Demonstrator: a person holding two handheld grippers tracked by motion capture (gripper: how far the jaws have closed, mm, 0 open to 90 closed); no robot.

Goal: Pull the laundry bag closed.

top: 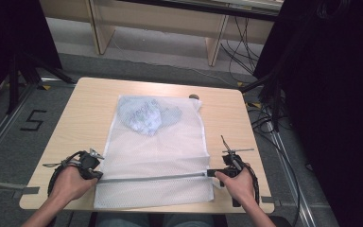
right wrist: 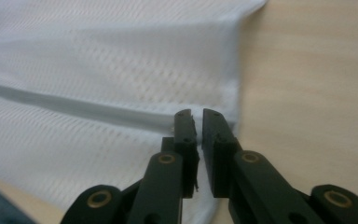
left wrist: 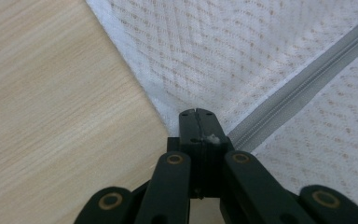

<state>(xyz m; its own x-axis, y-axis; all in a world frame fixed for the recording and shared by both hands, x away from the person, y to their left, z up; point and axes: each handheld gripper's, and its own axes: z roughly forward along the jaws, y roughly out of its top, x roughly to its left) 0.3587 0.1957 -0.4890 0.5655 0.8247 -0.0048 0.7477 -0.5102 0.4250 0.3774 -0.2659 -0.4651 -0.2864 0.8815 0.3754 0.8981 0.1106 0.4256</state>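
A white mesh laundry bag [top: 156, 146] lies flat on the wooden table [top: 82, 111], with a pale blue garment [top: 144, 116] bunched inside its far half. A grey zipper [top: 151, 178] crosses the bag near its front edge. My left gripper [top: 96, 176] sits at the zipper's left end. In the left gripper view its jaws [left wrist: 196, 112] are shut on the bag's edge [left wrist: 168, 112], beside the zipper [left wrist: 303, 84]. My right gripper [top: 211, 173] is at the zipper's right end. Its jaws [right wrist: 196, 113] are pinched almost together over the end of the zipper [right wrist: 74, 105], and the pull is hidden.
A small dark round thing [top: 194, 97] sits at the table's far edge. Wooden furniture legs [top: 216, 45] stand behind the table. Black stands and cables [top: 269, 109] crowd the floor on the right. The table's front edge lies just below both hands.
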